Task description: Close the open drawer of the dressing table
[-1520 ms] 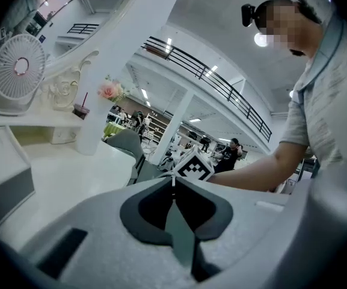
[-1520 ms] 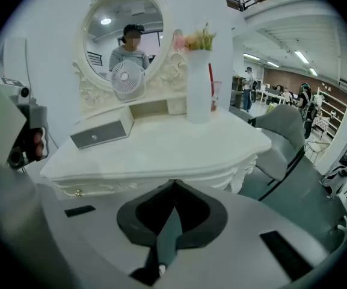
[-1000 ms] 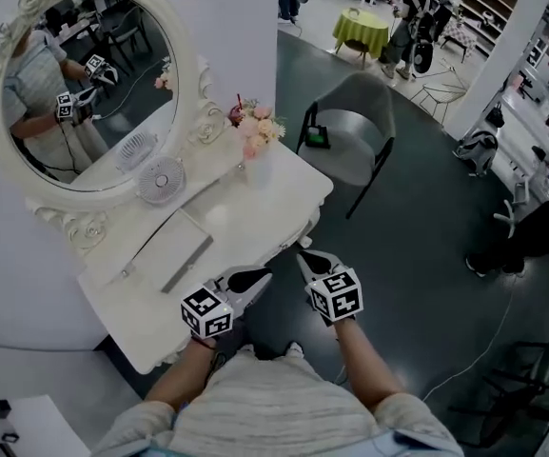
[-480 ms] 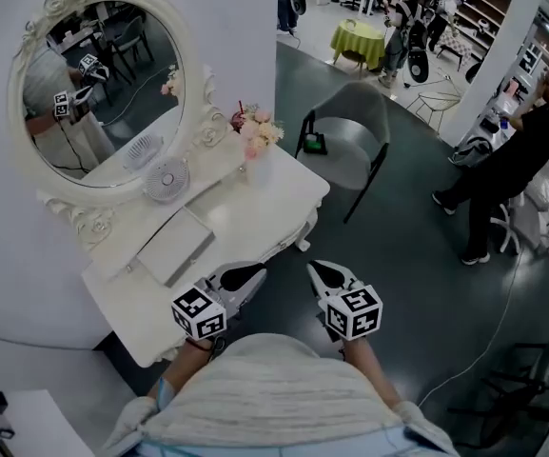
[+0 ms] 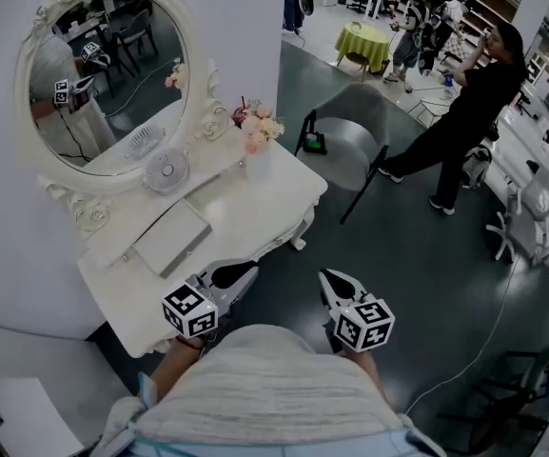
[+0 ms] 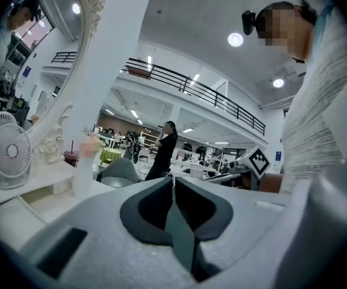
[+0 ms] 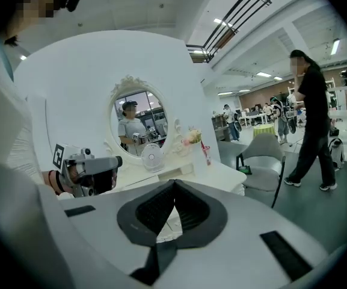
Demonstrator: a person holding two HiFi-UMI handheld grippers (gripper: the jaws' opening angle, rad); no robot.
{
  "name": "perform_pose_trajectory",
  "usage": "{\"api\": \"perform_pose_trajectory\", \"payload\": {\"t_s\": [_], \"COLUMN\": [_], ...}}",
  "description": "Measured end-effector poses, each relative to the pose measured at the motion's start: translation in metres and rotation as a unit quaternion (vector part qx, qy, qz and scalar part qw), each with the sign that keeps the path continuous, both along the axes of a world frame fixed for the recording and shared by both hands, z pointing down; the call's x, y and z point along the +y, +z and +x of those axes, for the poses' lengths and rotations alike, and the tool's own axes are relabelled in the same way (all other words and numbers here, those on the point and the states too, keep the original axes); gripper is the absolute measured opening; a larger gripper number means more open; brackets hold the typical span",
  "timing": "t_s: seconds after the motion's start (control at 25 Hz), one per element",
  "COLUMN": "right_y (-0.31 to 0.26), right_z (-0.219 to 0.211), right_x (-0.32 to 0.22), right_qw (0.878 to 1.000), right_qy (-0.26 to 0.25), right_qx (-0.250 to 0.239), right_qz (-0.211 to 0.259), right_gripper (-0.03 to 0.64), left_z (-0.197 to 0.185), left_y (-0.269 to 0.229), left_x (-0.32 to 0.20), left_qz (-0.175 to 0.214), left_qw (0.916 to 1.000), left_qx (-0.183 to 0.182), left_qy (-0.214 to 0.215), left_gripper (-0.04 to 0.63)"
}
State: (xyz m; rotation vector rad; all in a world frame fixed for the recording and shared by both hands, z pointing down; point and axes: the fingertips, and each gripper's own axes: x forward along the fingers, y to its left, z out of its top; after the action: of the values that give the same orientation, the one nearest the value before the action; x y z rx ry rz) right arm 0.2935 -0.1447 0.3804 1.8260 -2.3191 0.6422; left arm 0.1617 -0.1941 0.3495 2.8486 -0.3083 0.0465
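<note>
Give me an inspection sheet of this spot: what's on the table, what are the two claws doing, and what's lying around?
Surface: white dressing table, top mostly bare.
Job's things: no drawer seen jutting out; the table's front face is hidden from above.
Clutter: fan, flower vase, flat grey panel, all under the oval mirror.
Grippers: left gripper and right gripper both shut, empty, held near the table's front.
Cables: one white cable on the floor at right.
Surroundings: grey chair, person in black, green-clothed table.
</note>
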Motion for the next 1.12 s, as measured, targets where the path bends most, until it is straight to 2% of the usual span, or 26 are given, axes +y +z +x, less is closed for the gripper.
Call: {"api": "perform_pose_trajectory", "payload": {"t_s": [1.12], "right_y": [0.006], "right_z": [-0.020], "right_x": [0.004], "right_qw": [0.999], "right_qy": [-0.035], "right_qx": [-0.006], "right_qz": [-0.012], "right_gripper": [0.009], "left_z": [-0.002], "left_y": [0.008], "left_x": [0.002], "left_qz": [-0.004], "left_qw": [0.9999], "left_qx": [-0.013], "left_qy": [0.000], "left_gripper": [0.028]}}
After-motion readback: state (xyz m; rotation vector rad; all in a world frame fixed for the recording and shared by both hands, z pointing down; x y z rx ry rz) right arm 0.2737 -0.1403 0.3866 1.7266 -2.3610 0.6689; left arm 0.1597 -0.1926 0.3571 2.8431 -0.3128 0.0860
